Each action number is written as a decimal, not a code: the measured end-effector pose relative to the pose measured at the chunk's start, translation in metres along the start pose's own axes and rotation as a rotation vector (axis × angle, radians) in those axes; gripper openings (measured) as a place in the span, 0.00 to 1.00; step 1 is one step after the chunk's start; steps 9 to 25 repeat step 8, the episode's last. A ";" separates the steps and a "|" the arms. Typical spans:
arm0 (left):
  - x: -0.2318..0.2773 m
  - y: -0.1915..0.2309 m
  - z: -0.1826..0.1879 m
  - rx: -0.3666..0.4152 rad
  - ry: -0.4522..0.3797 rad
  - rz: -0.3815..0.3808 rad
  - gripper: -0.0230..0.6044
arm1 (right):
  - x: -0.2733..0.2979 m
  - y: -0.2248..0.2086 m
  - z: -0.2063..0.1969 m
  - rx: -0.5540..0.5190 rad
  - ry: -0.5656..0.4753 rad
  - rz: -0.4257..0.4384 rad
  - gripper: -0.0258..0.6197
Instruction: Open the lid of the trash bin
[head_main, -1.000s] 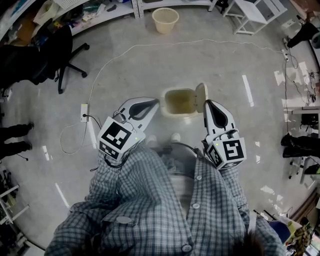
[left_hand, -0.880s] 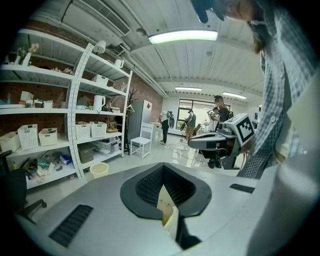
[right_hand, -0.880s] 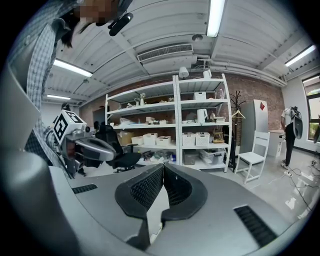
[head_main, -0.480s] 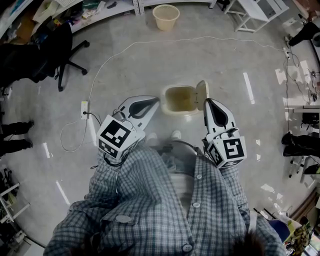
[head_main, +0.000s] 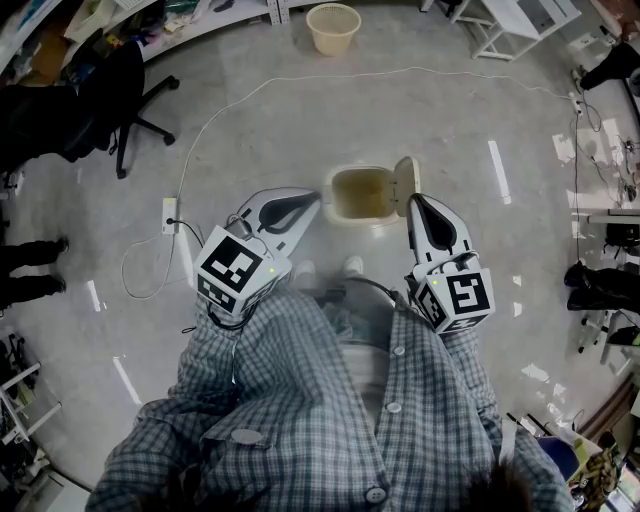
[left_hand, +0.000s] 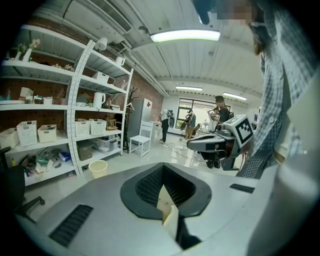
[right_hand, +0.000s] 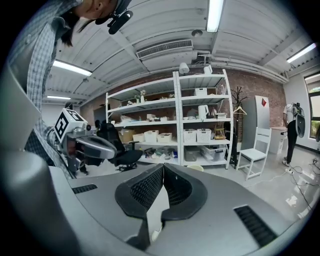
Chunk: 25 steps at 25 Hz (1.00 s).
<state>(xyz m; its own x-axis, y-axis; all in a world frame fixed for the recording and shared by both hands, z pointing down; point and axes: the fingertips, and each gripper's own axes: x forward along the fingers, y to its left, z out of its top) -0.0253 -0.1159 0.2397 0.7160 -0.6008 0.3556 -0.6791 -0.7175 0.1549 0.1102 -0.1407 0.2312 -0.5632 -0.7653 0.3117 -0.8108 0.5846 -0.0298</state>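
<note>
One small white trash bin (head_main: 352, 224) with a squarish mouth stands on the grey floor, and everything else sits around it. Its single flat lid (head_main: 404, 184) is already up, standing on edge along the bin's right side. The inside shows a dull yellow-brown; I cannot tell whether anything lies in it.

There are two grippers, one on each side of the bin and both on its near side. The white left gripper (head_main: 310, 203) points its tip at the bin's near left corner, just beside it. The white right gripper (head_main: 415, 206) has its tip just below the raised lid, close to it; I cannot tell if they touch. In each gripper view the dark ribbed jaws meet at their tips, left gripper (left_hand: 162, 170) and right gripper (right_hand: 163, 169) alike, with nothing held between them.

The person's two pale shoes (head_main: 352, 266) stand just on the near side of the bin, under a grey checked shirt (head_main: 330, 400).

Beyond the bin, well apart, stands one cream plastic waste basket (head_main: 332, 27) with slotted sides, its contents out of sight. Far to the bin's left is one black office chair (head_main: 125, 85). One white cable (head_main: 240, 105) runs across the floor behind the bin to one white power strip (head_main: 168, 215) on its left.
</note>
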 end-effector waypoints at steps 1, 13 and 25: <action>0.000 0.000 -0.001 0.000 0.000 0.000 0.04 | 0.000 0.000 -0.001 0.000 0.001 0.001 0.07; -0.001 -0.002 -0.001 0.003 0.001 -0.001 0.04 | -0.001 0.002 -0.002 -0.003 0.004 0.006 0.07; -0.001 -0.002 -0.001 0.003 0.001 -0.001 0.04 | -0.001 0.002 -0.002 -0.003 0.004 0.006 0.07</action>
